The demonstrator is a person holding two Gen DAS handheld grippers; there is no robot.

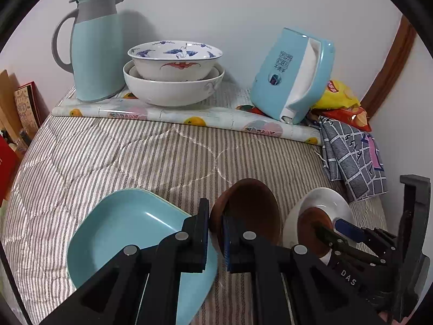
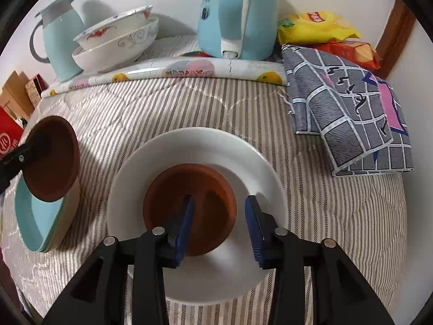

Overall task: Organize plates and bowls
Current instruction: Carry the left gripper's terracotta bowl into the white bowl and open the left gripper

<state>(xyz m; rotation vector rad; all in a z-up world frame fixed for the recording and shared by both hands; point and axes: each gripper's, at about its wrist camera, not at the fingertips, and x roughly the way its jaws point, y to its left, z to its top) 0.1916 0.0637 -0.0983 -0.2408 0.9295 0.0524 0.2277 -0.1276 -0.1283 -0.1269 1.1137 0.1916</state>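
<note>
Across the striped quilted cover [image 2: 189,103] your working surface runs back to a plain white wall; whether a bed or a desk lies under the cover cannot be told. Along the wall sits a fruit-print mat [image 1: 173,115] carrying a pale blue jug [image 1: 94,51], two stacked white bowls [image 1: 174,73] (the patterned one nested in the larger), and a tilted blue tissue box [image 1: 292,78]. Snack bags [image 2: 319,27] and a folded grey checked cloth [image 2: 349,113] fill the right rear corner, beside brown wood trim.

Your left hand-held gripper [image 1: 215,241] is closed on the rim of a brown dish [image 1: 246,211], holding it tilted above the near edge of the blue plate [image 1: 130,233], which lies flat on the cover. Your right hand-held gripper [image 2: 219,227] stands wide open, gripping nothing, one finger over a second brown dish [image 2: 189,205] and the other just off its right rim. That dish rests in the middle of the white plate [image 2: 197,146].

Open cover lies between the plates and the mat, and to the right of the white plate up to the cloth. The left edge is crowded by red and brown boxes [image 2: 10,132].

The near parts of both plates are hidden behind the gripper bodies. In the right wrist view the blue plate's edge looks layered; you cannot tell whether it is more than one plate.
</note>
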